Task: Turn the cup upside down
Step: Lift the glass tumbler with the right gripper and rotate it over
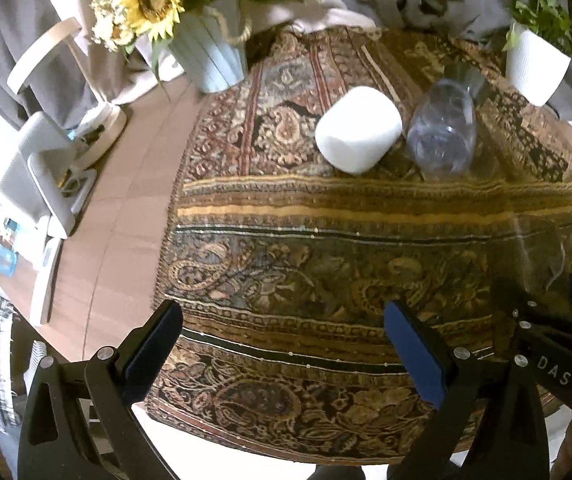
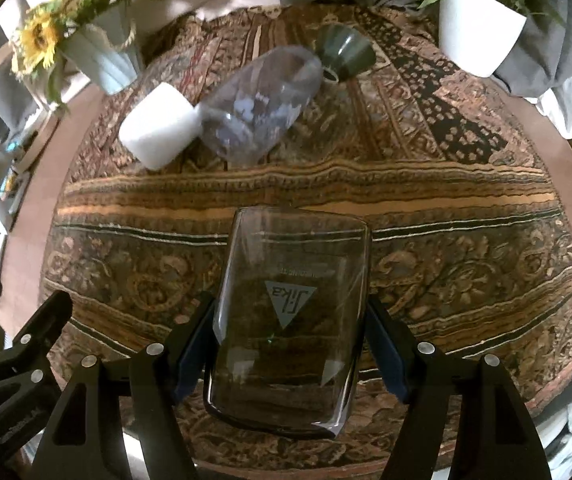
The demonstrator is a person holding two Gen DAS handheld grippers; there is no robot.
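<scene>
Clear glass cup point(image 2: 292, 320) sits clamped in the right gripper point(image 2: 290, 344) above the patterned cloth point(image 2: 466, 280), logo inverted. Left gripper point(image 1: 282, 344) wide, empty. Lower squarely; release only once seated.

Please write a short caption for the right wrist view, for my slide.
Right gripper clamps a clear printed glass cup above the patterned tablecloth, logo reading upside down.

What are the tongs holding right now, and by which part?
The right tongs clamp the clear glass cup across its side walls, near one end. The left tongs are open and hold nothing.
</scene>
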